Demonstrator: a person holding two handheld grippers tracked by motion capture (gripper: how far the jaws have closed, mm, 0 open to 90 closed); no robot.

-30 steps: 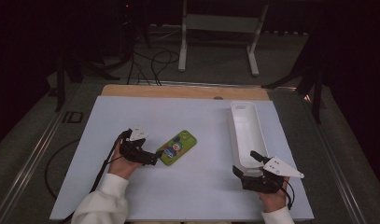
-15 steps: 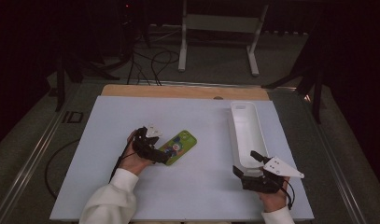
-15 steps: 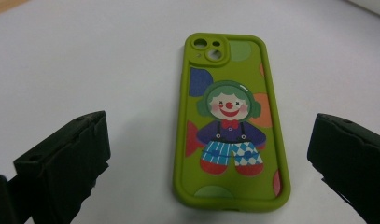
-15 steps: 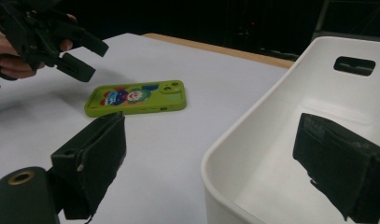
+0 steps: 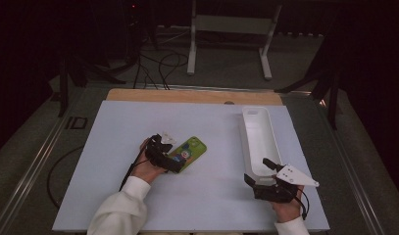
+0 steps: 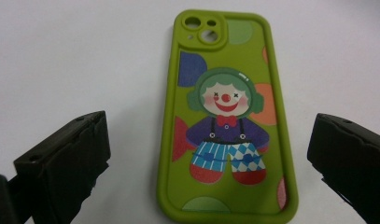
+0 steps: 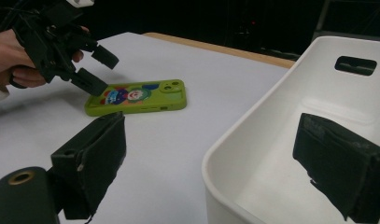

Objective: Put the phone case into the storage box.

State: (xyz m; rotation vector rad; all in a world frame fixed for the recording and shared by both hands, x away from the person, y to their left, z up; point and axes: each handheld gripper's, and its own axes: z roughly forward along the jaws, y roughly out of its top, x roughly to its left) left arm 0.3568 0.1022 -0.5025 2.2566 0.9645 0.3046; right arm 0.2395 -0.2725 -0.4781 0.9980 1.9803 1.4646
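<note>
Left gripper view: phone case (image 6: 227, 126) lies between the spread left tool (image 6: 211, 154) jaws.

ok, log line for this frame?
left tongs: open, straddling green clown-print phone case | right tongs: open, at white plastic bin | phone case: flat on table

Phone case (image 6: 227, 121): matt rubbery green, glossy clown print. Tray (image 7: 290, 154): smooth white plastic. Table (image 5: 138, 122): matt white, wood edge.

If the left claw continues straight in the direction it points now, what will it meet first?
Most likely the green phone case, lying flat on the table. The left claw is open, its jaws either side of the case's near end; height above it is unclear.
</note>
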